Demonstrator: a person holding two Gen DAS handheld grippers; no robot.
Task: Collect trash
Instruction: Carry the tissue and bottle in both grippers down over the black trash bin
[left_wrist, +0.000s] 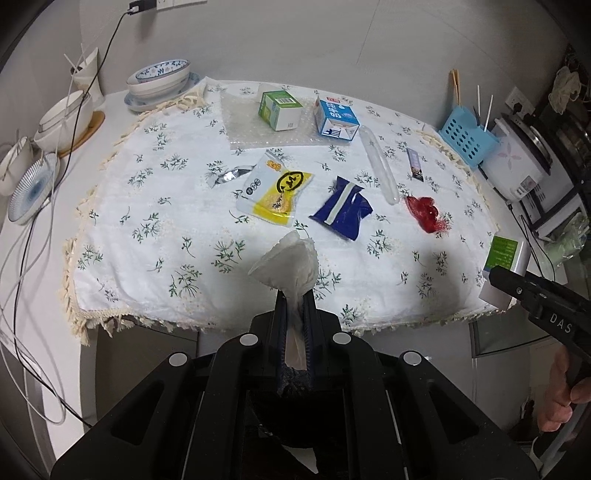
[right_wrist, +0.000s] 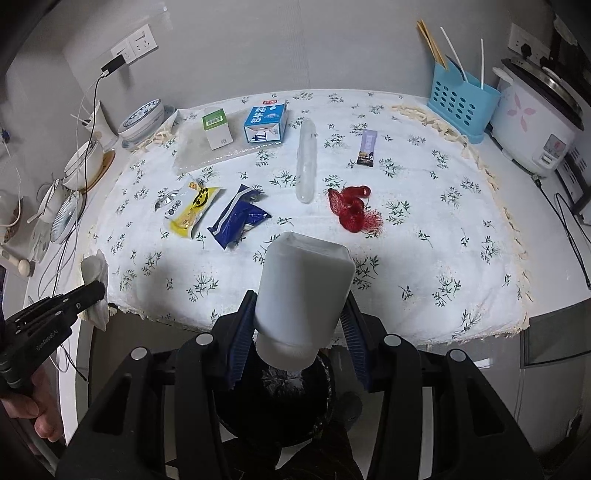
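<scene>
From the left wrist, the left claw (left_wrist: 295, 295) is pinched tight on a crumpled white tissue (left_wrist: 286, 264), held above the near edge of the bench (left_wrist: 110, 280). Only a thin tail of the tissue sits between the jaws, so it could slip or tear loose if swung quickly. The other claw at the right edge reads "DAS". The yellow wrapper (left_wrist: 275, 194) and blue milk carton (left_wrist: 337, 120) carry print too small to read here.

From the right wrist, the right claw (right_wrist: 295, 325) holds a white plastic bottle (right_wrist: 303, 295) at a middling width, cap end toward the camera. The smooth body juts well past the pads and could pivot or slide out. A dark bin (right_wrist: 275, 398) sits below; a careless release might miss it. The left claw's (right_wrist: 98, 291) side reads "GenRobot.AI". A purple sachet (right_wrist: 366, 147) shows "29".
</scene>
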